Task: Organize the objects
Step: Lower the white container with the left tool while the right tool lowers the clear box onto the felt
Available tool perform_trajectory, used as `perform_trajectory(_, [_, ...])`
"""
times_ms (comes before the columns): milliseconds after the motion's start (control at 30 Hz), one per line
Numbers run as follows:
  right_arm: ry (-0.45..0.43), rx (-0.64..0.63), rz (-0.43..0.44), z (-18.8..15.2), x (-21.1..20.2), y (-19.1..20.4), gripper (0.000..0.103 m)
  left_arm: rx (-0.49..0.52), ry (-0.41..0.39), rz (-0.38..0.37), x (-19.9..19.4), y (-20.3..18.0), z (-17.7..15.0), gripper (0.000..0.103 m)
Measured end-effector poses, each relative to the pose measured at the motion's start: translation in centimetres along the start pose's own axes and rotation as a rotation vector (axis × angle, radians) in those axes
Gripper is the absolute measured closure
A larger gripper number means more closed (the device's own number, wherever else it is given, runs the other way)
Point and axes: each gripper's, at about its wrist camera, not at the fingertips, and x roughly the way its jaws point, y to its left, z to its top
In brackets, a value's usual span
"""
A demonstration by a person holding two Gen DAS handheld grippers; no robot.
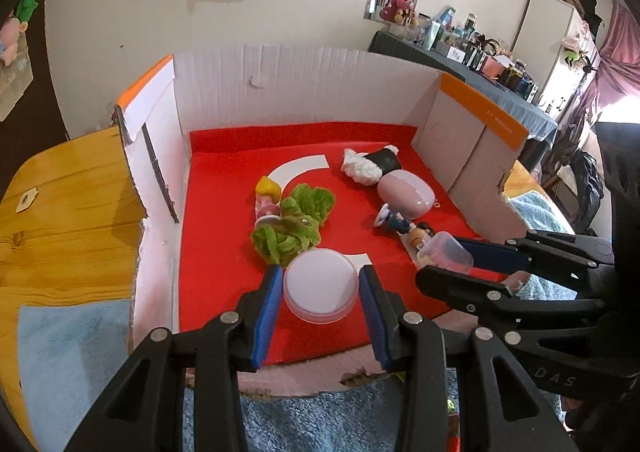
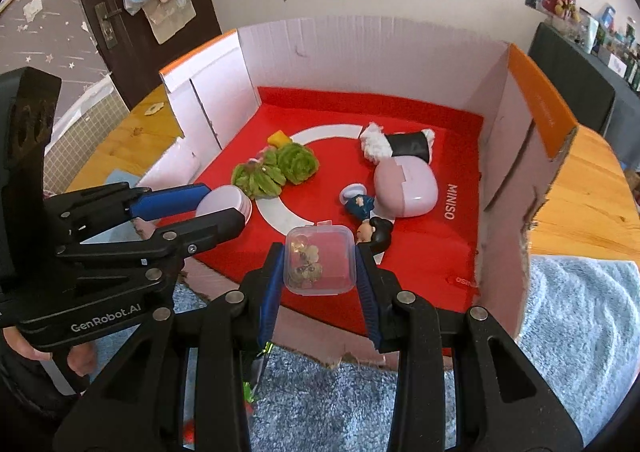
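My left gripper (image 1: 320,276) is shut on a round white-lidded jar (image 1: 320,286), held over the front of the red-floored cardboard box (image 1: 224,236). My right gripper (image 2: 320,258) is shut on a small clear plastic case (image 2: 320,260) with trinkets inside, also over the box's front edge. Inside the box lie two green plush pieces (image 1: 294,224), a blonde doll figure (image 1: 266,198), a black-and-white plush roll (image 1: 372,164), a pink oval case (image 1: 406,194) and a dark-haired figurine (image 1: 404,228). In the right wrist view the left gripper (image 2: 216,208) shows with the jar (image 2: 226,204).
The box has white cardboard walls (image 2: 360,52) with orange-edged flaps (image 2: 540,100). It sits on a wooden table (image 1: 72,204) with a blue towel (image 2: 580,312) under its front. A cluttered dark table (image 1: 480,64) stands at the back right.
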Motion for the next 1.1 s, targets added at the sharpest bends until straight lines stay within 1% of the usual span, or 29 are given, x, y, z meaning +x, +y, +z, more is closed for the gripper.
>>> perform_trajectory(500, [0.053, -0.003, 0.018, 0.5, 2.5, -0.5, 0.070, -0.016, 0.039, 0.001, 1.8, 1.1, 0.2, 0.062])
perform_trajectory(833, [0.052, 0.009, -0.024, 0.6, 2.7, -1.3, 0.070, -0.026, 0.051, 0.007, 2.7, 1.3, 0.3, 0.062])
perform_trajectory(1100, [0.053, 0.009, -0.029, 0.7, 2.7, -1.5, 0.070, -0.021, 0.052, 0.015, 2.8, 1.2, 0.5, 0.062])
